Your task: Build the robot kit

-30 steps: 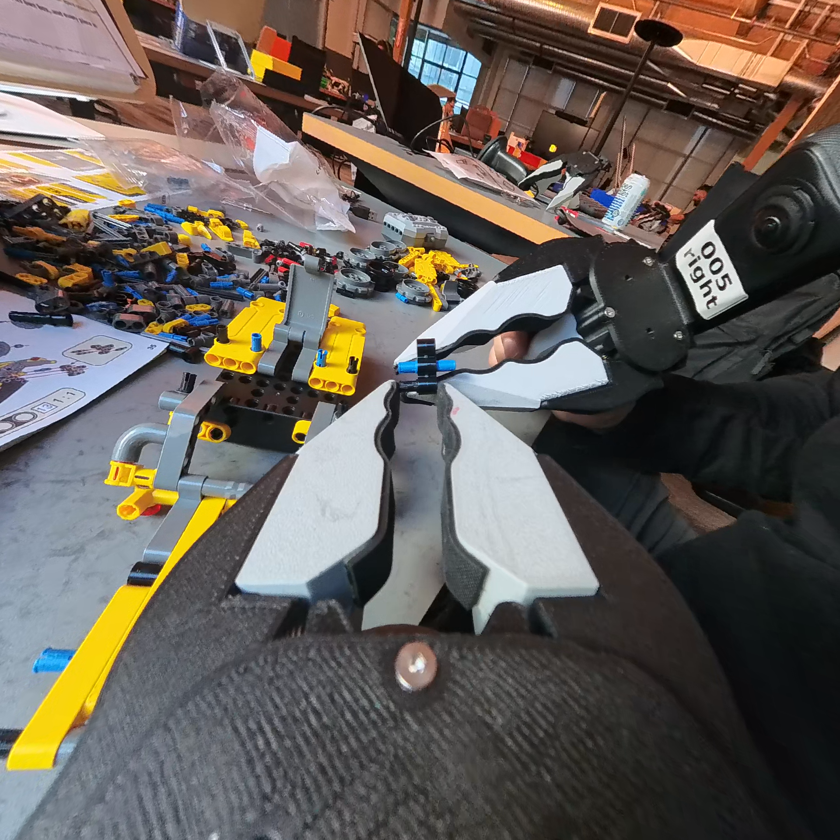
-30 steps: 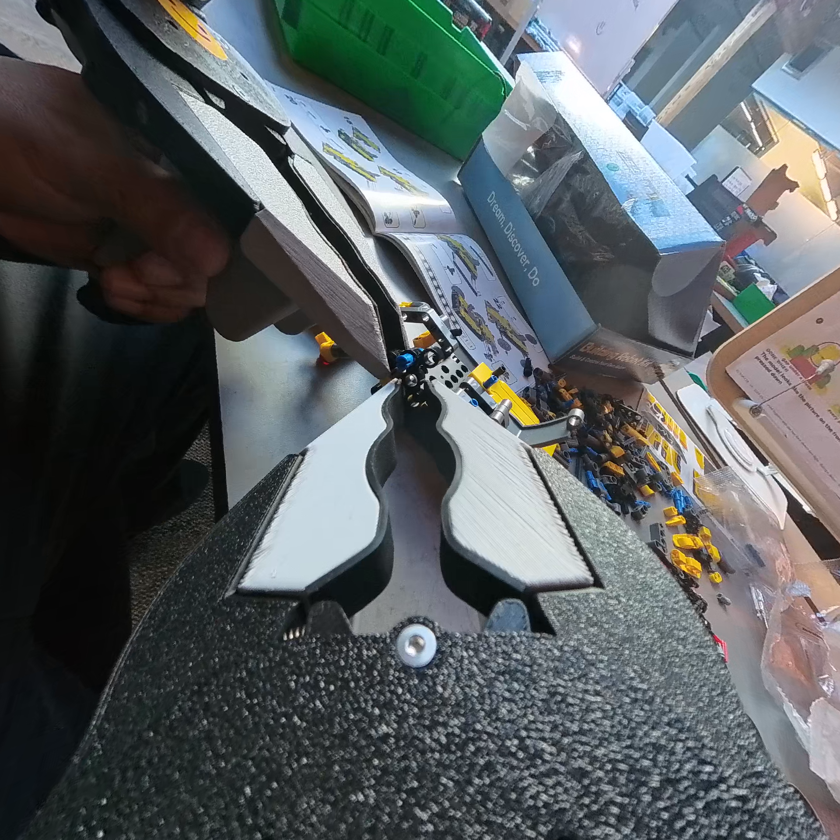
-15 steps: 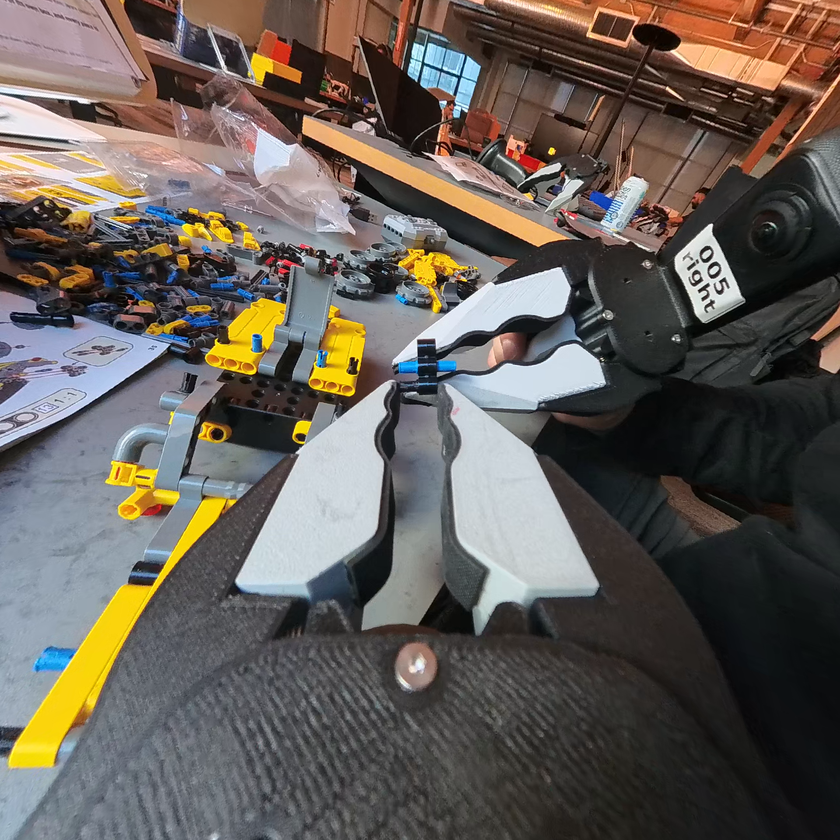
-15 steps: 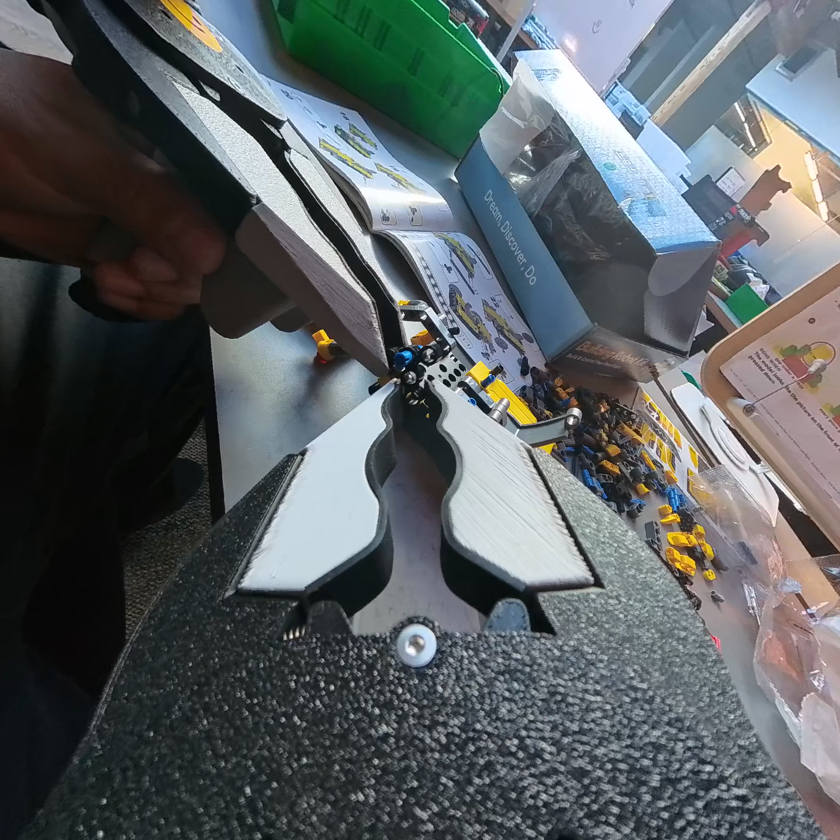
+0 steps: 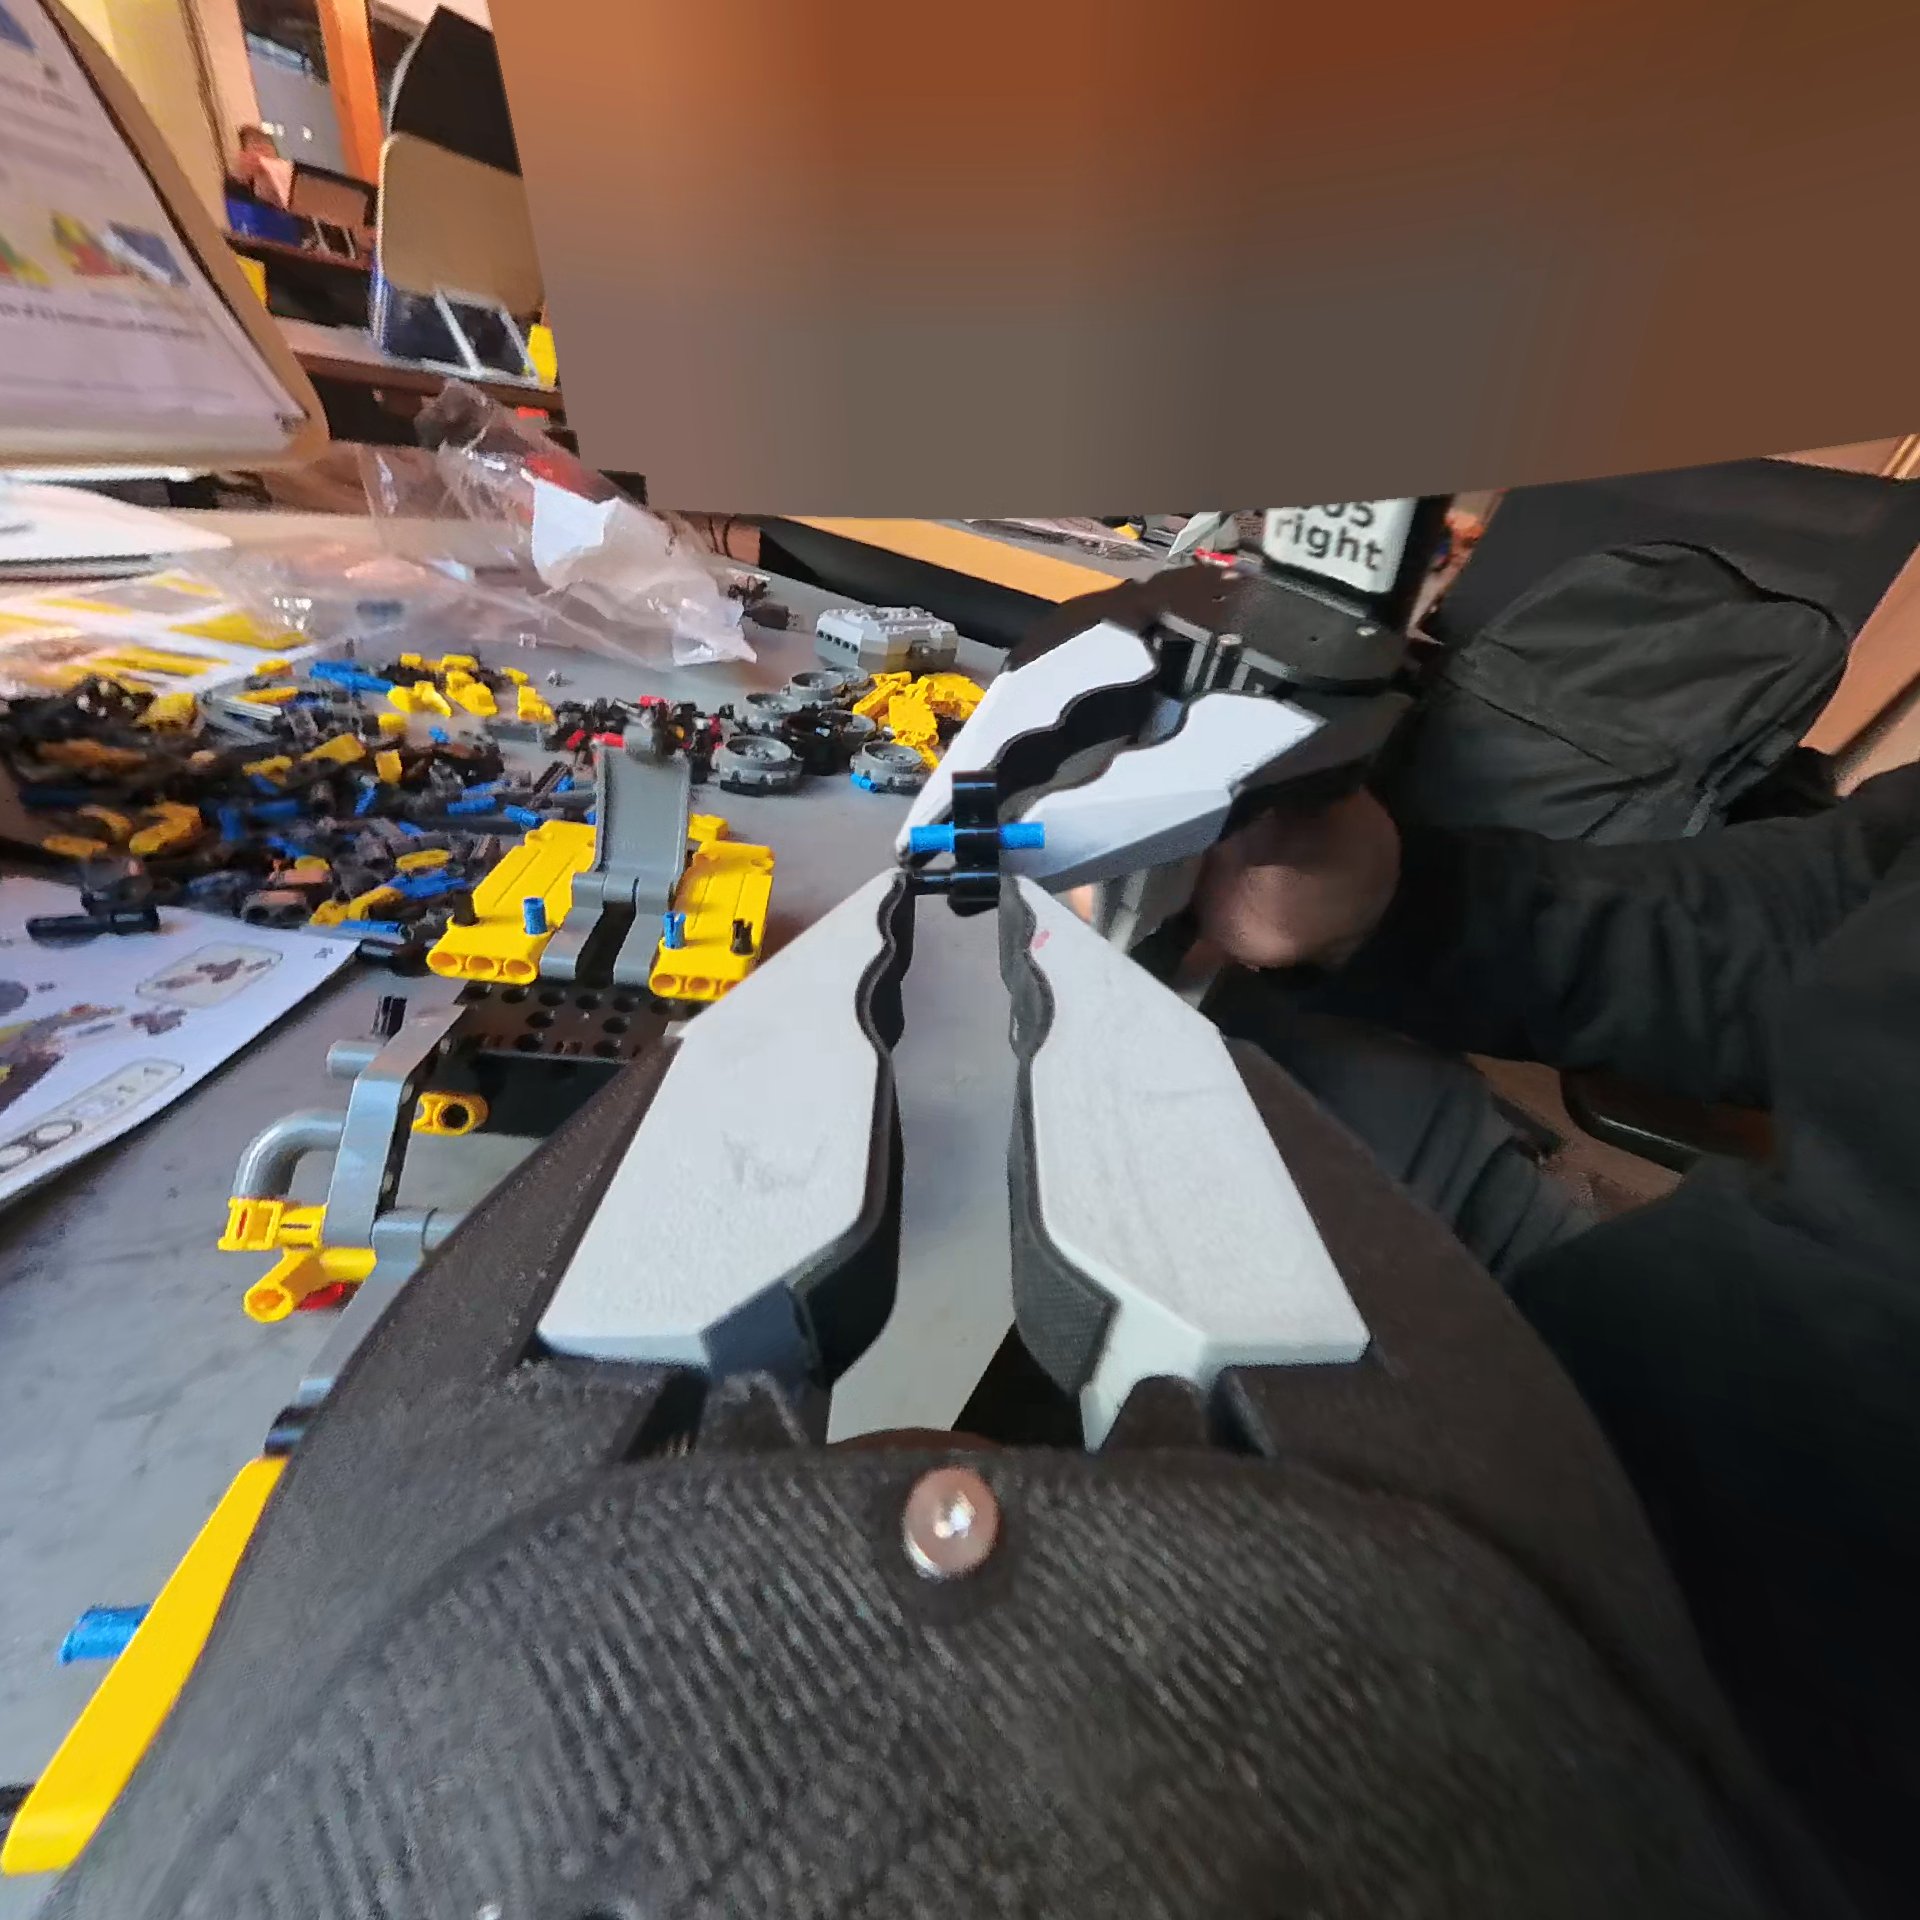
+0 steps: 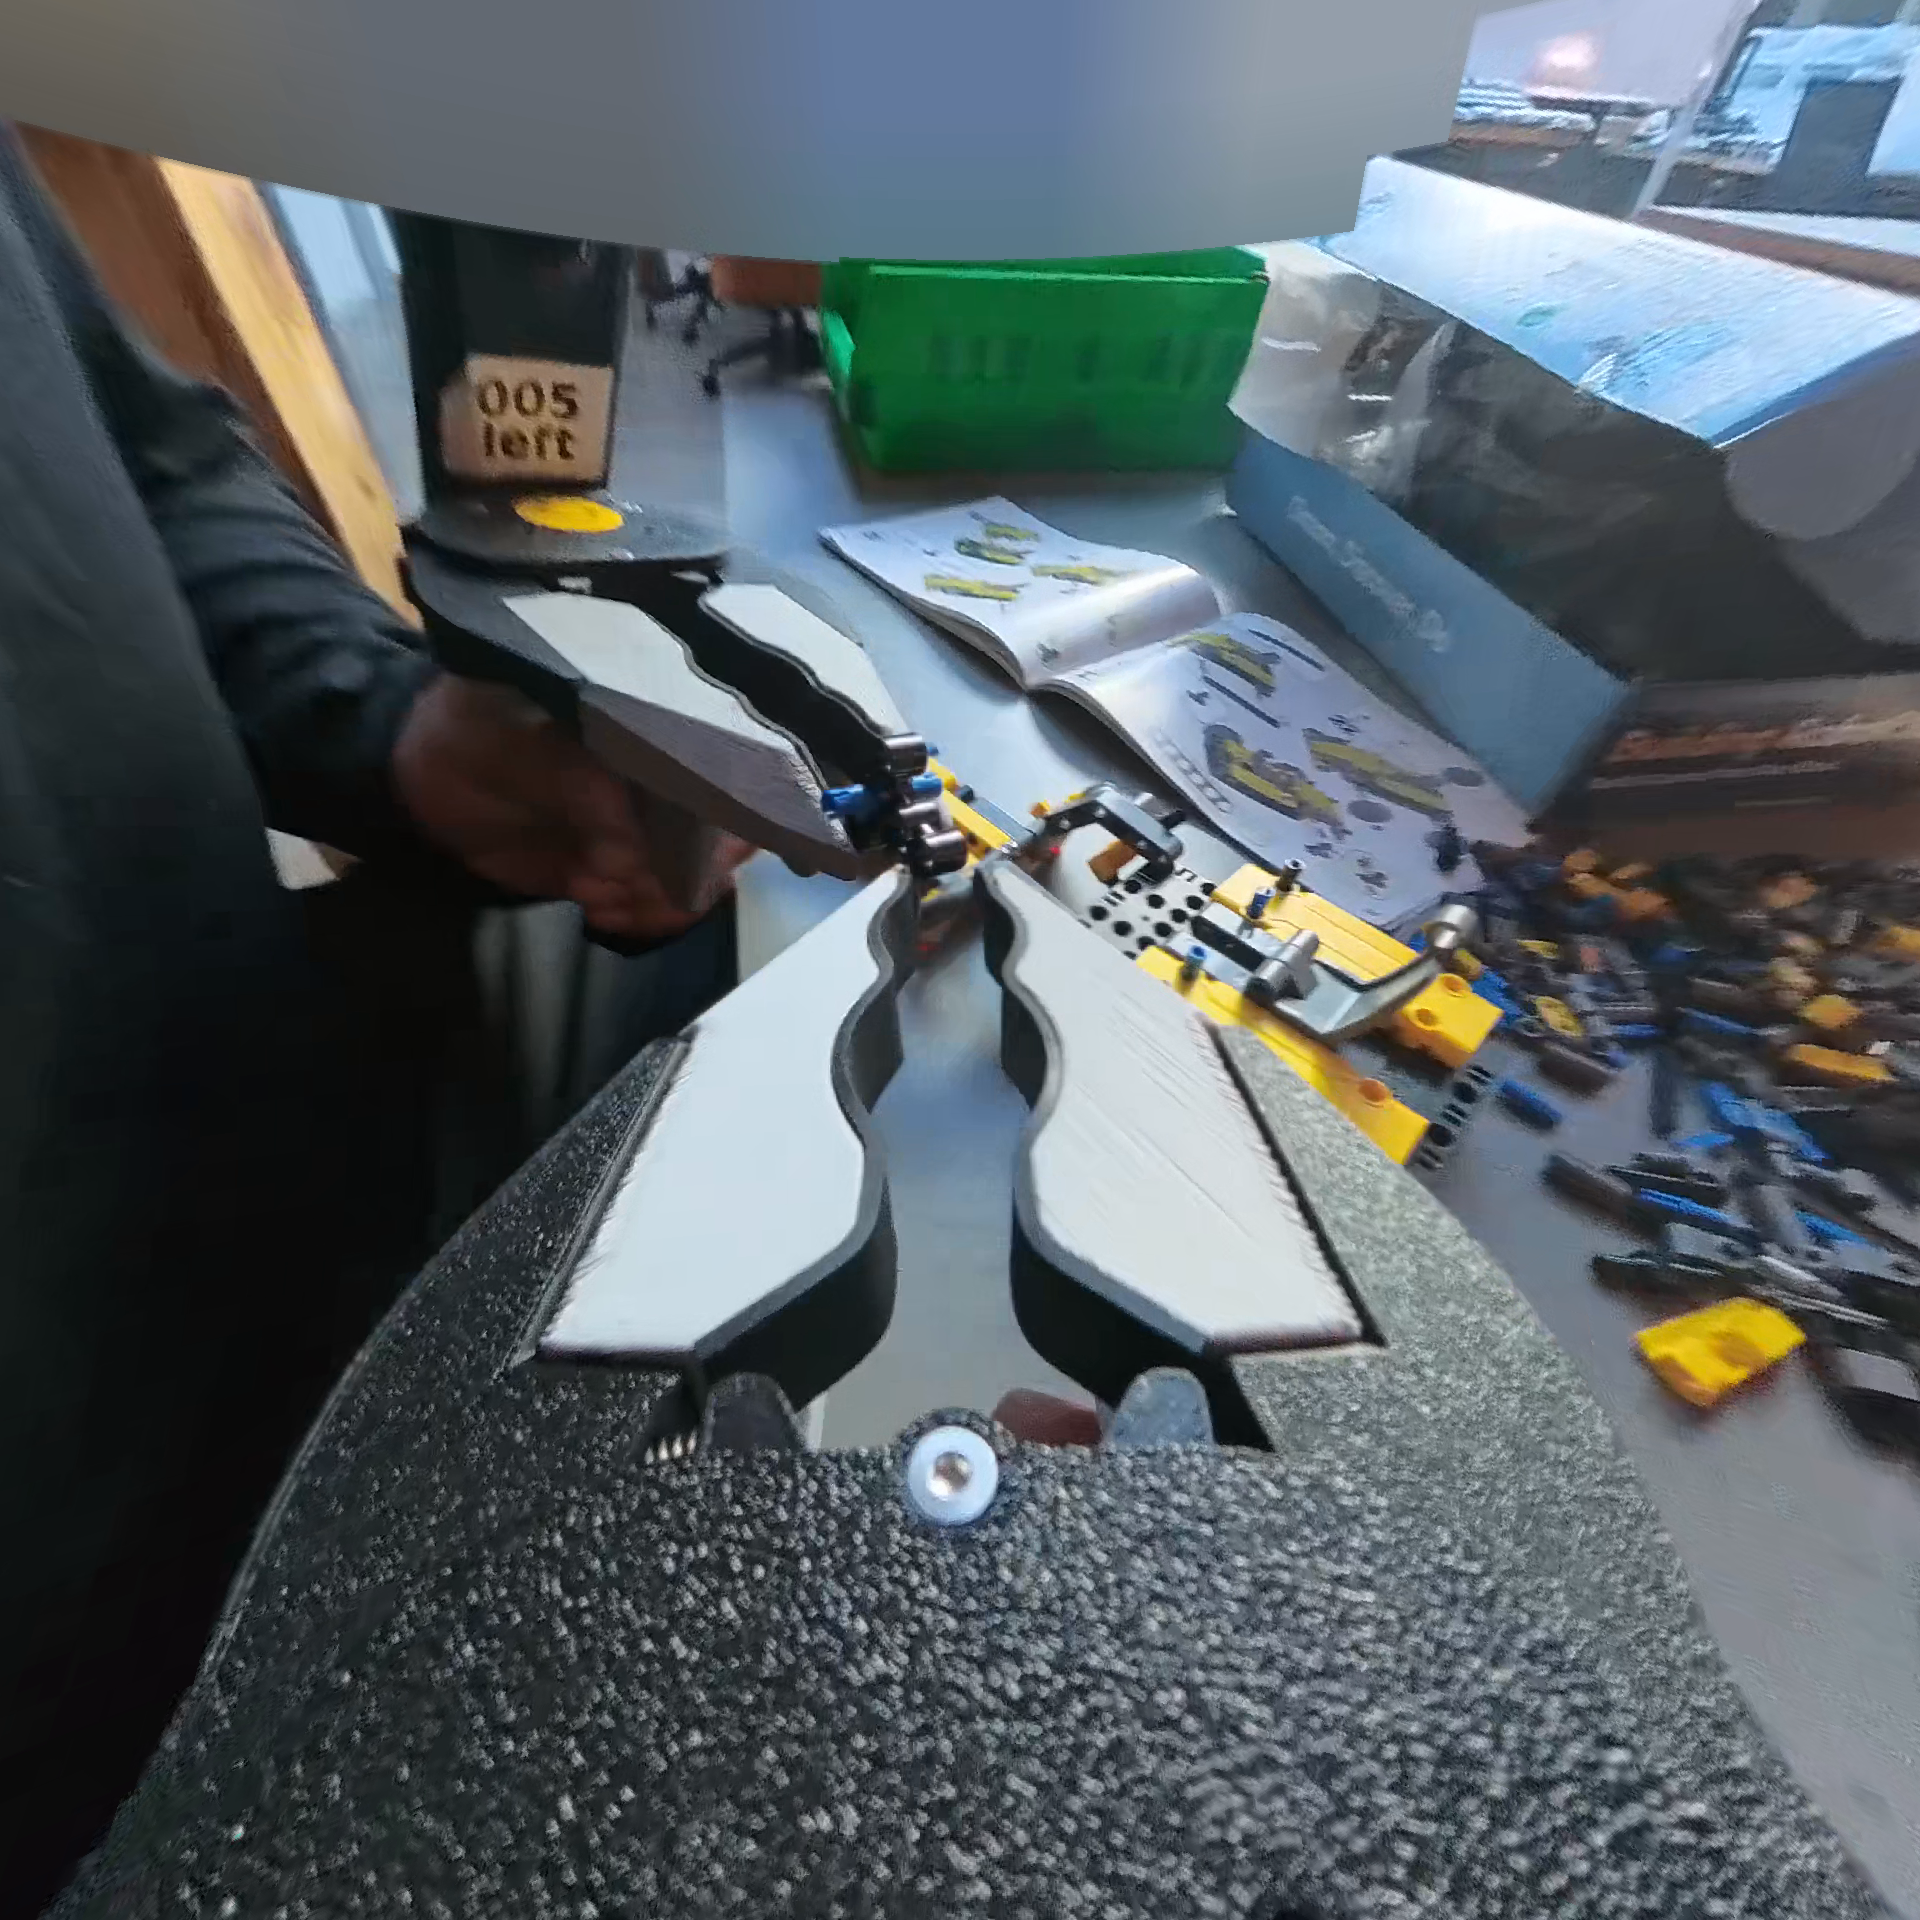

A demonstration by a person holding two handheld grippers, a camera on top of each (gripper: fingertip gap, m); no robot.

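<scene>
Fingers of left gripper pinch one black connector (one blue pin through it); right gripper fingers spread.

A small black connector piece with a blue pin through it stands upright above the grey table, pinched at its lower end by the left gripper.

white sticker on right gripper | tan tag on left gripper (both printed, legible); blue box side lettering blurred; booklet print too small
</scene>
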